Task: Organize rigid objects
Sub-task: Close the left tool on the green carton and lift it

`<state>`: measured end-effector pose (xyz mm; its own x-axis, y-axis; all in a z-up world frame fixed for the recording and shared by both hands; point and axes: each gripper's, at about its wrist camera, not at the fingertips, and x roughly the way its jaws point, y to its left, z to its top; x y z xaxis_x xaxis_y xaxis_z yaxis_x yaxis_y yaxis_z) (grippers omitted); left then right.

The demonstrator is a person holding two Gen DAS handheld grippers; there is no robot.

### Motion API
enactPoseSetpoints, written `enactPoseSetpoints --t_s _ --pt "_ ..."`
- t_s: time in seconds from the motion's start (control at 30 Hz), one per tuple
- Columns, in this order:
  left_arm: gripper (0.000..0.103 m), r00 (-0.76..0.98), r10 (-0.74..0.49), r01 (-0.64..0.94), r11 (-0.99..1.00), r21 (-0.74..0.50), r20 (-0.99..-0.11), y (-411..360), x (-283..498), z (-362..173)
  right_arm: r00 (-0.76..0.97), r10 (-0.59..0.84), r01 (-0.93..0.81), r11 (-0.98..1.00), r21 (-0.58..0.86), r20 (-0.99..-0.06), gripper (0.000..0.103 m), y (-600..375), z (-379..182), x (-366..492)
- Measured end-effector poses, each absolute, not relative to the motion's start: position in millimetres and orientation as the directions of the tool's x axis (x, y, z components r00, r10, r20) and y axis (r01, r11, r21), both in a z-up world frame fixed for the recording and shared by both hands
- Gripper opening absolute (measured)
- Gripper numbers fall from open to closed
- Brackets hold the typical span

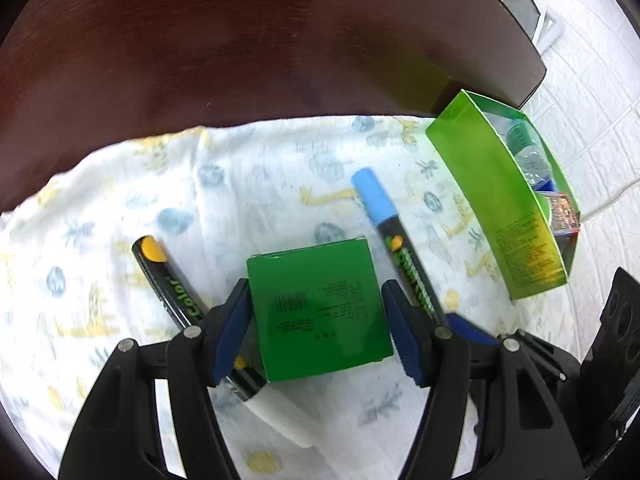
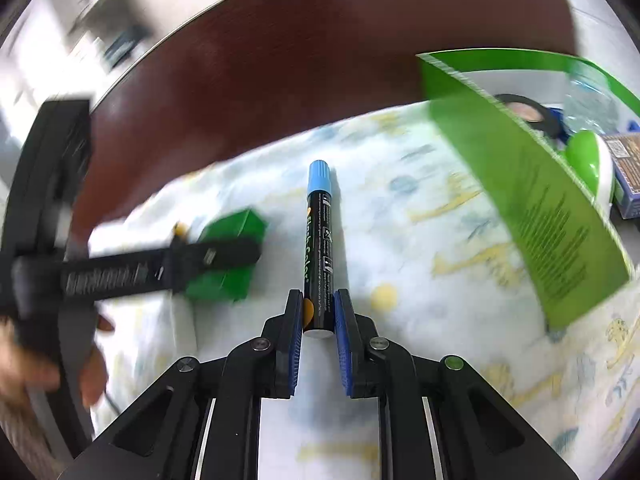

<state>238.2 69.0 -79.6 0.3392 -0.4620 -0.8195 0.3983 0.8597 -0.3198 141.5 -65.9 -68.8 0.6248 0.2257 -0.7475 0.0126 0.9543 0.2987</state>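
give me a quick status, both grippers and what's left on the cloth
Left gripper straddles green box, contact unclear. Right gripper brackets blue-capped marker, small gaps showing. White-capped marker lies partly under left finger. Open green carton unobstructed.

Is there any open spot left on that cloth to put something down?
Yes: the far strip of cloth between the green box and the bare table. It is crowded nearer, around the box, both markers and the tall carton.
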Motion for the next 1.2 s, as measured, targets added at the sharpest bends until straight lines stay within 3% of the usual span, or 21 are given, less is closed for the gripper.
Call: enactPoseSetpoints --t_s 0.17,0.3,0.57,0.9,1.03,1.2 --pt "0.064 0.347 -0.446 0.402 0.865 -0.299 -0.825 72.4 221.8 -78.4 0.533 0.258 -0.085 0.964 0.252 -0.806 0.019 -63.9 -69.7 124.3" --pt "0.064 0.349 -0.447 0.399 0.866 -0.301 -0.824 76.3 211.6 -80.7 0.555 0.269 -0.011 0.949 0.316 -0.787 0.036 -81.5 -58.9 122.3" --pt "0.064 0.388 -0.480 0.461 0.840 -0.286 -0.786 70.2 184.6 -62.1 0.599 0.372 -0.086 0.910 0.405 -0.709 0.037 -86.5 -34.4 139.3" --pt "0.066 0.325 -0.460 0.508 0.822 -0.258 -0.826 76.1 146.0 -74.2 0.497 0.455 -0.152 0.884 0.442 -0.739 0.037 -81.2 -41.2 126.0" --pt "0.065 0.359 -0.441 0.452 0.853 -0.261 -0.823 86.1 147.3 -76.8 0.474 0.512 -0.168 0.851 0.497 -0.716 0.037 -73.6 -40.3 125.9" --pt "0.062 0.366 -0.461 0.447 0.849 -0.281 -0.808 85.2 157.9 -78.4 0.435 0.519 -0.076 0.835 0.545 -0.736 0.037 -61.6 -53.5 148.4"
